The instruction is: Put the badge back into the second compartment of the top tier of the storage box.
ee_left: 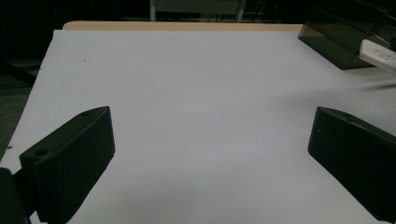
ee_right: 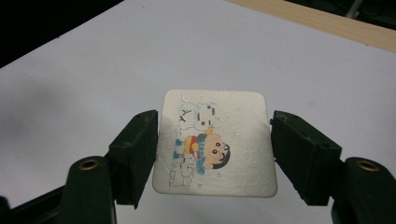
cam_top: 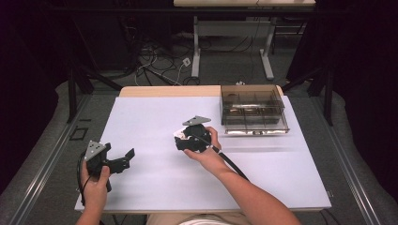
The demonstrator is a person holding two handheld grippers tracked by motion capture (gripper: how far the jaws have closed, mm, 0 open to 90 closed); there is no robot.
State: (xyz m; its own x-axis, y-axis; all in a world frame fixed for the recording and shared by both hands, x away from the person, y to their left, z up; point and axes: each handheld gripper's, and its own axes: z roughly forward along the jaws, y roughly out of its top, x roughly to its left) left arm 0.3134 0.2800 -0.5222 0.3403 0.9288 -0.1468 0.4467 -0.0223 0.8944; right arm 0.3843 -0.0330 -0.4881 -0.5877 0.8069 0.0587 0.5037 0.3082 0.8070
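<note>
A white square tile [ee_right: 215, 154] with rounded corners and a cartoon child printed on it sits between the two black jaws of my right gripper [ee_right: 215, 128]. The jaws press on its left and right edges, and it hangs above the white table sheet [ee_right: 93, 70]. From above, the right gripper [cam_top: 191, 138] is over the table's middle, with a white corner of the tile [cam_top: 179, 134] showing at its left. The left gripper [cam_top: 119, 153] rests near the front left. Its jaws stand wide open [ee_left: 210, 140] with only bare sheet between them. The tile [ee_left: 379, 53] also shows at far right.
A smoked clear box [cam_top: 253, 110] with several compartments stands at the back right of the white sheet [cam_top: 150, 117]; its corner [ee_left: 336, 35] shows at the upper right in the left gripper view. A wooden table edge [cam_top: 164, 91] runs along the back. Cables lie on the floor beyond.
</note>
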